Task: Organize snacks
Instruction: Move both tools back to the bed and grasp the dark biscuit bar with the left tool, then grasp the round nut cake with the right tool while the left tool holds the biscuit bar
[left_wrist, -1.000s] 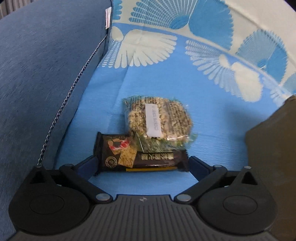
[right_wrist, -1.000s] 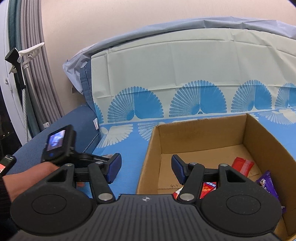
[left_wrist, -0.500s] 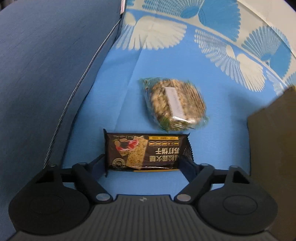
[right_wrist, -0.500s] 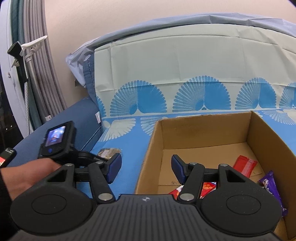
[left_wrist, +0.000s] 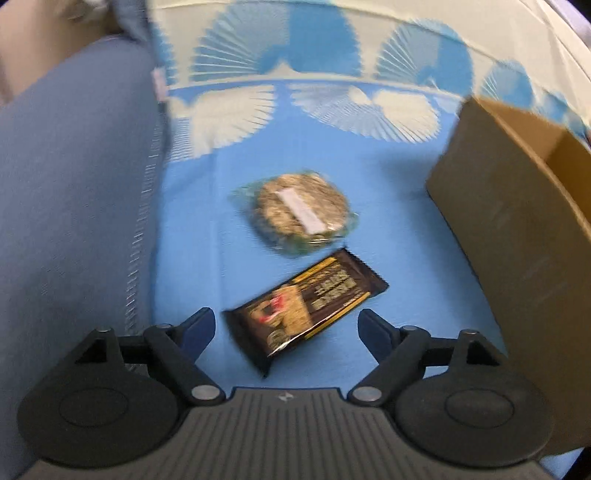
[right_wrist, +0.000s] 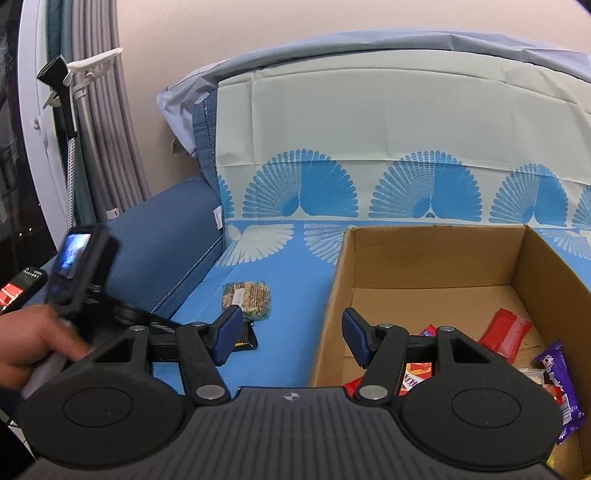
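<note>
Sofa seat covered by a blue fan-patterned cloth. Lying directly on it: a round grain cake in clear wrap, a dark cracker packet just beside it, and an open cardboard box.

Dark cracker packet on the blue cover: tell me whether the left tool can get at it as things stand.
Probably yes. The dark cracker packet lies flat between the open left tool, nothing over it; the wrapped grain cake lies just beyond.
</note>
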